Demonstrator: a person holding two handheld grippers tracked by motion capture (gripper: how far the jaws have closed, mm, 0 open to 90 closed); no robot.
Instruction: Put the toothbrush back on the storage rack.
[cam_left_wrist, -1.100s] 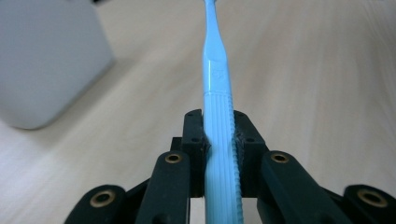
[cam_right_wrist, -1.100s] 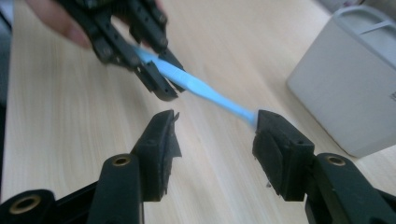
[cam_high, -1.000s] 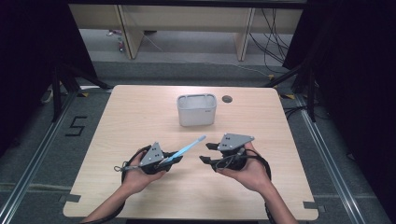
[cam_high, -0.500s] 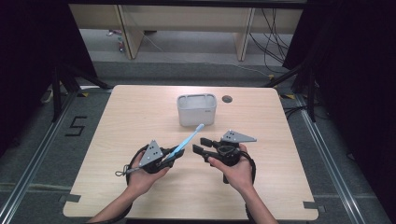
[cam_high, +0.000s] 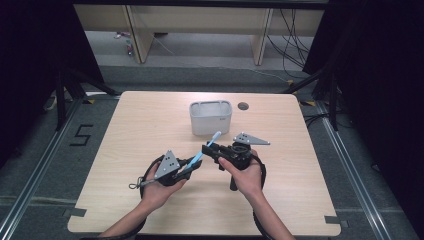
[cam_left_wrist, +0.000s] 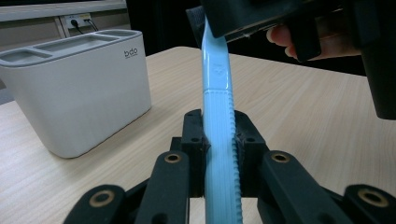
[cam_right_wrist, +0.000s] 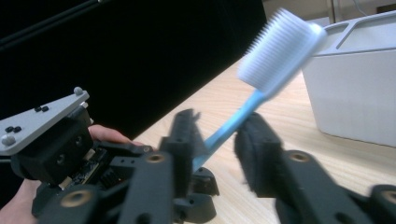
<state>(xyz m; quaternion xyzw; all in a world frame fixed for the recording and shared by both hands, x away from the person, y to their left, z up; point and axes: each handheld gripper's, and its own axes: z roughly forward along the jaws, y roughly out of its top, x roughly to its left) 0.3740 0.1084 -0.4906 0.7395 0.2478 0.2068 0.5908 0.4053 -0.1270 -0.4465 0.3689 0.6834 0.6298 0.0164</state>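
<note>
We see the left tongs (cam_high: 192, 165) clamped on the ribbed handle of a light-blue toothbrush (cam_high: 205, 150), held in the person's left hand (cam_high: 157, 187) just above the wooden surface (cam_high: 150, 120). In the left gripper view the handle (cam_left_wrist: 218, 140) sits tight between both jaws and runs up toward 12 o'clock, where its far end passes behind the right tongs' body.

The right tongs (cam_high: 209, 150), in the right hand (cam_high: 245, 175), lie at about 2 o'clock from the left tongs. In the right gripper view their jaws (cam_right_wrist: 217, 135) stand apart on either side of the brush neck; the left jaw is at or against the neck, the right jaw clear of it. The white bristle head (cam_right_wrist: 280, 46) is beyond the jaw tips, at 1 o'clock.

A white compartmented holder (cam_high: 210, 117) stands on the surface at 12 o'clock from the brush head, near but apart from it. A small dark round grommet (cam_high: 243, 106) lies at 2 o'clock from the holder.
</note>
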